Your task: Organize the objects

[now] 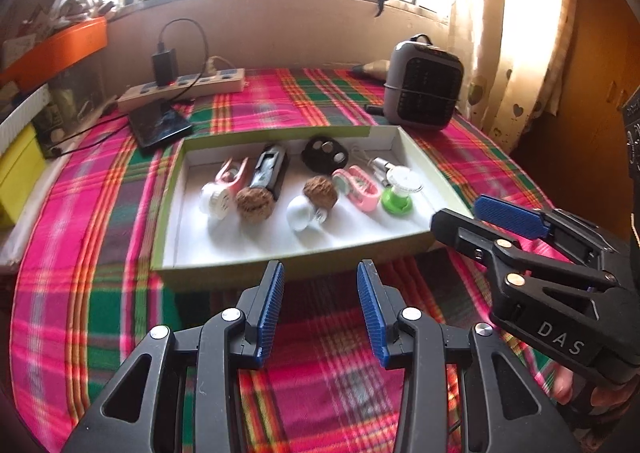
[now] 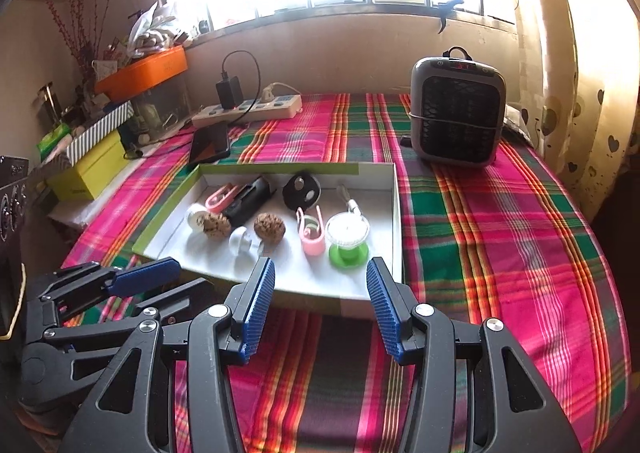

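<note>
A shallow white tray (image 1: 280, 131) (image 2: 288, 168) with green sides lies on the plaid cloth. It holds two walnuts (image 1: 256, 205) (image 2: 269, 227), two pink clips (image 1: 358, 187) (image 2: 311, 233), a black device (image 1: 270, 171) (image 2: 250, 201), a black round piece with holes (image 1: 324, 153) (image 2: 301, 191), a green-based spool (image 1: 398, 191) (image 2: 347, 239) and white caps (image 1: 300, 213) (image 2: 240, 239). My left gripper (image 1: 320, 273) (image 2: 188, 277) hovers open before the tray's near edge, nothing between its pads. My right gripper (image 2: 320, 269) (image 1: 458, 213) stands open at the tray's near right corner, also holding nothing.
A grey heater (image 1: 424, 89) (image 2: 458, 113) stands behind the tray on the right. A power strip (image 1: 184, 87) (image 2: 248, 109) with a charger and a dark phone (image 1: 160, 125) (image 2: 210, 147) lie at the back left. Boxes and clutter (image 2: 92, 169) line the left edge.
</note>
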`<state>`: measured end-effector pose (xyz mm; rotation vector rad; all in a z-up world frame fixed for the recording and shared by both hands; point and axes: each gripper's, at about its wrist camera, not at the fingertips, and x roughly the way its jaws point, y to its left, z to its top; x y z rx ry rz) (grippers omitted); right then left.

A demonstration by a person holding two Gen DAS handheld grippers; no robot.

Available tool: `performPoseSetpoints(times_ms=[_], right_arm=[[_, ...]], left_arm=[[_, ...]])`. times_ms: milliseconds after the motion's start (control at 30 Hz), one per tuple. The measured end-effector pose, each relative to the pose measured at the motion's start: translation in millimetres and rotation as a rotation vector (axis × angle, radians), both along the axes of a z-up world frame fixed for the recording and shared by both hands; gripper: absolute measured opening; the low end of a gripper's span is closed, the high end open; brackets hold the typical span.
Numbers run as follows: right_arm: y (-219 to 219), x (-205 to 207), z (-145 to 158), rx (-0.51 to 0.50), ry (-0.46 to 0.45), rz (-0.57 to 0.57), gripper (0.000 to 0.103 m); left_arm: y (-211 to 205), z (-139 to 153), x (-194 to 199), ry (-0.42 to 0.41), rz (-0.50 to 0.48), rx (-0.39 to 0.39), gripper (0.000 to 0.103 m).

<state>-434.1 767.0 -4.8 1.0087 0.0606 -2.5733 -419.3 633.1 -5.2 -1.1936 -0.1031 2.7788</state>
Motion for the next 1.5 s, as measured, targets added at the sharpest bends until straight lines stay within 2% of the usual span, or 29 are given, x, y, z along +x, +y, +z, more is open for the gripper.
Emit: performPoseSetpoints(times_ms=[600, 700, 767, 967, 1200, 1267, 1500], right_arm=[[2.5, 33.2, -45.8, 0.096, -0.113, -0.038, 0.049], [4.8, 36.0, -45.4, 0.095, -0.115, -0.046, 0.049], [4.7, 37.0, -47.2, 0.138, -0.123, -0.069, 0.049], [7.6, 44.3, -47.3, 0.143, -0.113, -0.081, 0.049], [9.1, 44.6, -48.7, 0.135, -0.103, -0.093, 0.054], [9.4, 44.1, -48.5, 0.136, -0.103, -0.093, 0.054], [8.8, 44.4, -48.2, 0.138, -0.102, -0.093, 0.054]], left_arm=[[-4.8, -36.0, 40.5, -0.055, 0.106, -0.065, 0.037], [-6.8, -35.2, 41.9, -0.053, 0.122, -0.056, 0.037], [-4.4, -36.1, 43.3, -0.058, 0.126, -0.075, 0.037], [3.3, -38.2, 50.3, -0.044, 0.154, -0.112, 0.037], [3.5, -38.5, 54.2, -0.034, 0.181, -0.101, 0.037], [6.4, -38.9, 53.7, -0.035, 0.184, -0.12, 0.038], [3.9, -38.8, 54.1, -0.034, 0.184, -0.107, 0.038]])
